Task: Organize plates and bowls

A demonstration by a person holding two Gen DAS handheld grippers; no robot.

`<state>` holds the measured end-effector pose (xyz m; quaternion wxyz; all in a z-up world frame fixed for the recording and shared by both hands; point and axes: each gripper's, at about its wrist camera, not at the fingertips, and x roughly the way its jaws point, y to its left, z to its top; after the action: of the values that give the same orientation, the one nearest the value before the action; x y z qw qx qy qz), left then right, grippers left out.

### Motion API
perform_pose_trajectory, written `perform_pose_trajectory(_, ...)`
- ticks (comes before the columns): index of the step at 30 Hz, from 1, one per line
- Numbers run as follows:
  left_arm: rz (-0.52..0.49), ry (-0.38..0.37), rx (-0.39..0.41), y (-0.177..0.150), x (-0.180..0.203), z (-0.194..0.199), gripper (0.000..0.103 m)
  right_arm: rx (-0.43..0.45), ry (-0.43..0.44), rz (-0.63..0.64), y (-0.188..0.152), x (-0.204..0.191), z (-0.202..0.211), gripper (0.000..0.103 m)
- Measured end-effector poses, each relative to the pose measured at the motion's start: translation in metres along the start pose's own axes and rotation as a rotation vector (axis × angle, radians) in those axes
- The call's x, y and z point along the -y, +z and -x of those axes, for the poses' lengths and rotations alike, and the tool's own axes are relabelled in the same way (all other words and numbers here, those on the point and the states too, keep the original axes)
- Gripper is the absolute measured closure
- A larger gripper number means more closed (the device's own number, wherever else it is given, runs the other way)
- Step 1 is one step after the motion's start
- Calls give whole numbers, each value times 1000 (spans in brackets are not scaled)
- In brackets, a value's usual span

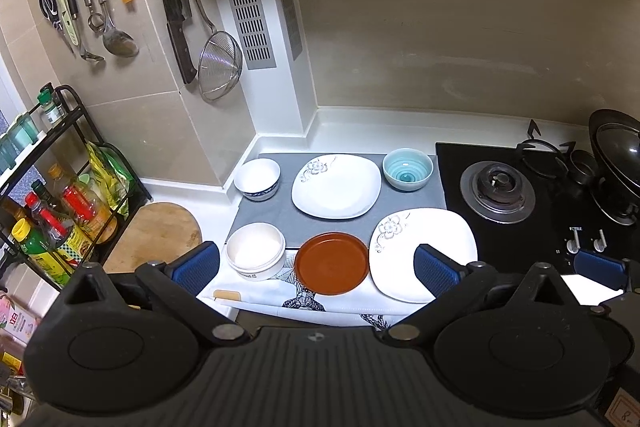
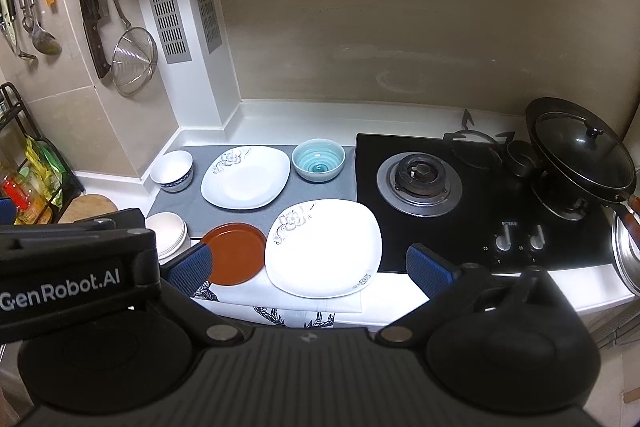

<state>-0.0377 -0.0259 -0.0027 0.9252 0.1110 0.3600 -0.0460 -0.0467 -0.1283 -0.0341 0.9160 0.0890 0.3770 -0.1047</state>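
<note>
left gripper [image 1: 316,269] fingers wide apart, holding nothing | right gripper [image 2: 308,269] also wide, empty | round brown plate [image 1: 331,263] lies at counter front between cream round bowl [image 1: 256,250] and white square flowered plate [image 1: 420,251] | pinch a rim gently, lift flat, stack same shapes

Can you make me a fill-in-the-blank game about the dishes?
1. The round plate is colored ____.
2. The teal bowl sits right beside the ____ with the burner.
3. There are ____ white square plates.
4. Both grippers, left and right, are ____.

Missing words: brown; stove; two; open
</note>
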Motion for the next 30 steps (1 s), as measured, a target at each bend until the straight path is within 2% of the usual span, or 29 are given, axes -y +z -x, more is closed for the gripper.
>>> perform_pose_trajectory(30, -10, 0, -27, -2, -5, -13, 0, -30, 11, -10, -3, -2, -13, 0)
